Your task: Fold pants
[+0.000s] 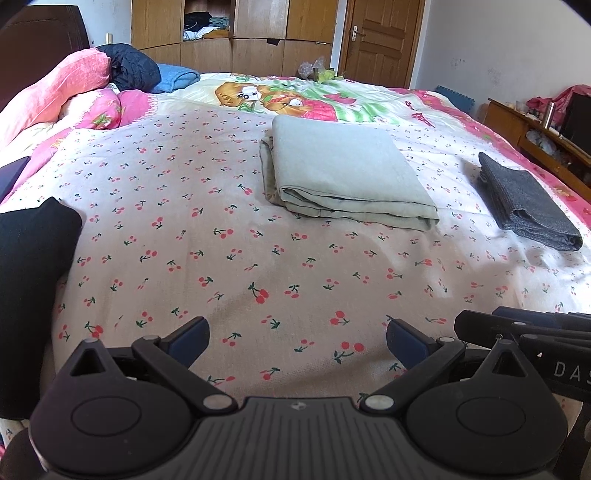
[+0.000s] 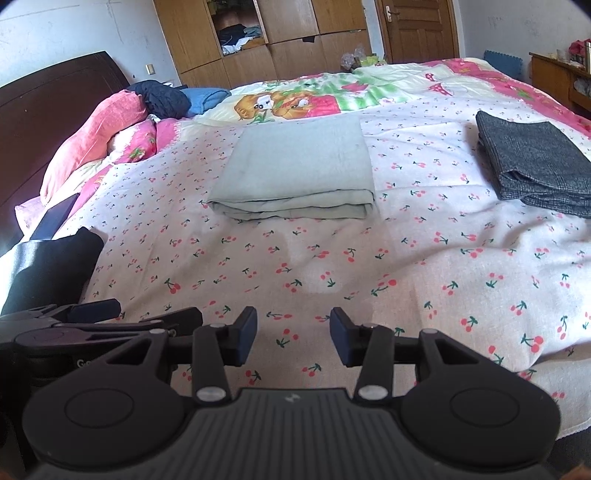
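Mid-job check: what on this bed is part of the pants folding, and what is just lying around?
Part of the job:
- folded light green pants
- folded dark grey pants
- black garment at the left edge, possibly next to fold
- left hand-held gripper and right hand-held gripper, both open and empty

Lying about:
- pink quilt
- dark jacket
- blue towel

Both wrist cameras are hovering low over the near edge of the bed (image 1: 258, 266), looking across it toward the wardrobe (image 1: 258, 33) beyond. The left view is sitting left of the right one, each catching the other's gripper at its edge. Both are sharing the bed's middle, including the folded green pants (image 1: 343, 170) (image 2: 299, 166).
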Action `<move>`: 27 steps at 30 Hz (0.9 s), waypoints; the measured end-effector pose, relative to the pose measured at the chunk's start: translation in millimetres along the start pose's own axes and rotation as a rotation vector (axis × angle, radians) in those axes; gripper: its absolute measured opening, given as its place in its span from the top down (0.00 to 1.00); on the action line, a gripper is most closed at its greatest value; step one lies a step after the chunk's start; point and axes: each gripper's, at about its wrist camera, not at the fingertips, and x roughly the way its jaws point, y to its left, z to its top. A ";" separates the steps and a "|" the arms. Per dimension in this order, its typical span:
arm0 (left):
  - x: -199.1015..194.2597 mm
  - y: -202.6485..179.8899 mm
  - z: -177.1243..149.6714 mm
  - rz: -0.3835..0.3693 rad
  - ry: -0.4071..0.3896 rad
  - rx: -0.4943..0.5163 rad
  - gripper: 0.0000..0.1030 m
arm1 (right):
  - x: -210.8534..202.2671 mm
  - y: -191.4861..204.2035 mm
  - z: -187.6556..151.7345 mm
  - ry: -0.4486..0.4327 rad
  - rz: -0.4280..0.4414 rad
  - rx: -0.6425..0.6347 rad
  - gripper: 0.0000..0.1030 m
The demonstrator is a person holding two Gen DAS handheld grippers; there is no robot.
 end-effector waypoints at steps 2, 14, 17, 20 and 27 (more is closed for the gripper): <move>-0.1 -0.5 -0.4 -0.003 0.004 0.000 0.00 | -1.0 -0.3 -0.9 0.000 -0.001 0.003 0.56; -0.7 -2.8 -1.1 0.006 0.021 0.009 0.00 | -2.1 -1.7 -3.9 0.007 -0.004 0.017 0.56; -0.4 -2.6 -1.6 0.008 0.026 0.013 0.00 | -1.6 -2.5 -4.9 0.014 -0.005 0.026 0.56; -0.3 -3.3 -2.0 0.008 0.033 0.012 0.00 | -1.0 -2.6 -4.7 0.017 -0.006 0.028 0.56; -1.2 -3.4 -3.3 0.012 0.042 0.012 0.00 | -1.6 -3.3 -6.8 0.024 -0.003 0.039 0.56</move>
